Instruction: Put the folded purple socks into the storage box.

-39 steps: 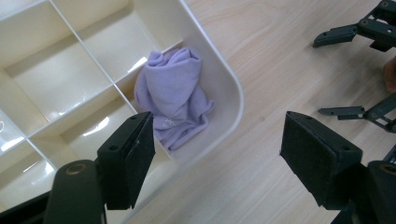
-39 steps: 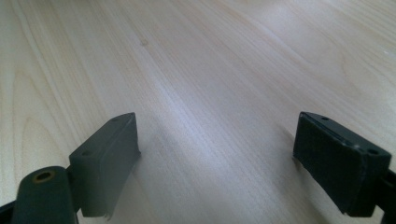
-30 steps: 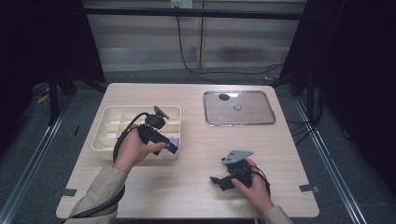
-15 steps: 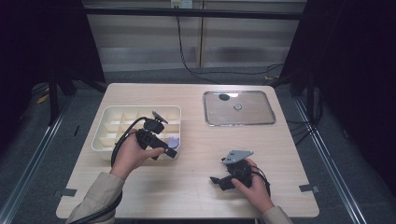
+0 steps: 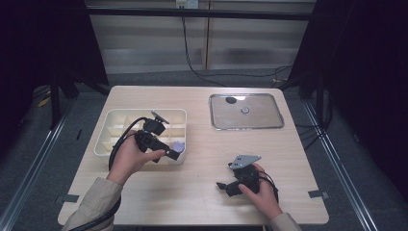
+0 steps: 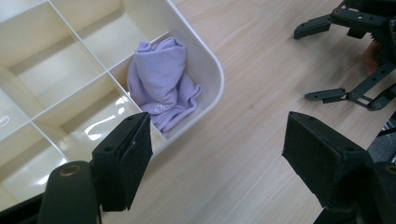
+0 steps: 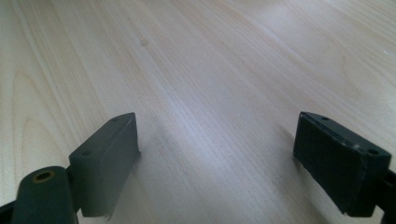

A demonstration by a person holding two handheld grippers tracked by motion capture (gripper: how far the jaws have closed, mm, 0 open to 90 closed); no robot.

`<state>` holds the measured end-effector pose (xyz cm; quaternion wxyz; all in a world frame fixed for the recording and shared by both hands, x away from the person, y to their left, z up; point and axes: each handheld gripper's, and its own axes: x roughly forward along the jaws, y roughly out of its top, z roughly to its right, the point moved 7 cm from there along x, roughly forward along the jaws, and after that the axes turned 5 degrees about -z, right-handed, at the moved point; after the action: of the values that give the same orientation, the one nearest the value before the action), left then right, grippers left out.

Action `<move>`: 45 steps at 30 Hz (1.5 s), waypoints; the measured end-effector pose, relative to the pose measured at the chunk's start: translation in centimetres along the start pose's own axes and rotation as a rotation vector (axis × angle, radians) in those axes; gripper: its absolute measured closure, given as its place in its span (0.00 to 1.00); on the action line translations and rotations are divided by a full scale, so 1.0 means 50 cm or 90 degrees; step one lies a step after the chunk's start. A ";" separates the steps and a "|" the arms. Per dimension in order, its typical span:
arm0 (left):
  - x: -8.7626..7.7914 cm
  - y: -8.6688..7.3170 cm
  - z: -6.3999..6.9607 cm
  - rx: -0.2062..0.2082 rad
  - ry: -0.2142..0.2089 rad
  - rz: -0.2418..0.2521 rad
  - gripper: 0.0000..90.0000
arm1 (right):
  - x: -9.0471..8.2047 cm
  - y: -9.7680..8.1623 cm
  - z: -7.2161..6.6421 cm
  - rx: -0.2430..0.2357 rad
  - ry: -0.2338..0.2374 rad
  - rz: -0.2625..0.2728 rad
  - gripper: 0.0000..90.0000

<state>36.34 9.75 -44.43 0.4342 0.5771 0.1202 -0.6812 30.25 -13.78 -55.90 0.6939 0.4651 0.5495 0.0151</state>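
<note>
Two claws stand open with nothing between the jaws. At lower left of the high view, the left claw (image 5: 174, 153) hovers at the near right corner of the tray (image 5: 111, 117), where the purple cloth (image 6: 162, 82) lies bunched, just ahead of its jaws. The right claw (image 5: 222, 185) rests on the surface (image 5: 202, 159), well apart.

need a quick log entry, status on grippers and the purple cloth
Left gripper open above tray. Right gripper open, over bare table. Purple cloth in corner compartment.

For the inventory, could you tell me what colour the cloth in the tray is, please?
Light purple; the cloth shows best in the left gripper view.
</note>
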 end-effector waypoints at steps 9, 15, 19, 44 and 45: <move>0.002 -0.022 0.018 0.013 -0.018 0.009 0.24 | 0.000 0.000 0.000 -0.002 0.000 -0.001 0.15; 0.012 -0.039 0.023 0.006 -0.025 0.010 0.24 | 0.000 0.000 0.000 -0.002 0.000 0.000 0.15; 0.024 -0.052 0.024 0.016 -0.029 0.006 0.24 | 0.000 0.000 0.000 -0.002 0.000 -0.001 0.15; 0.113 -0.107 0.029 0.056 -0.031 0.009 0.24 | 0.000 0.000 0.000 -0.002 0.000 -0.001 0.15; 0.116 -0.108 0.028 0.061 -0.031 0.007 0.24 | 0.000 0.000 0.000 -0.002 0.000 -0.001 0.15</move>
<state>31.67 9.41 -50.99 0.4125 0.5813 0.0739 -0.6975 30.25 -13.79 -55.91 0.6947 0.4638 0.5496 0.0156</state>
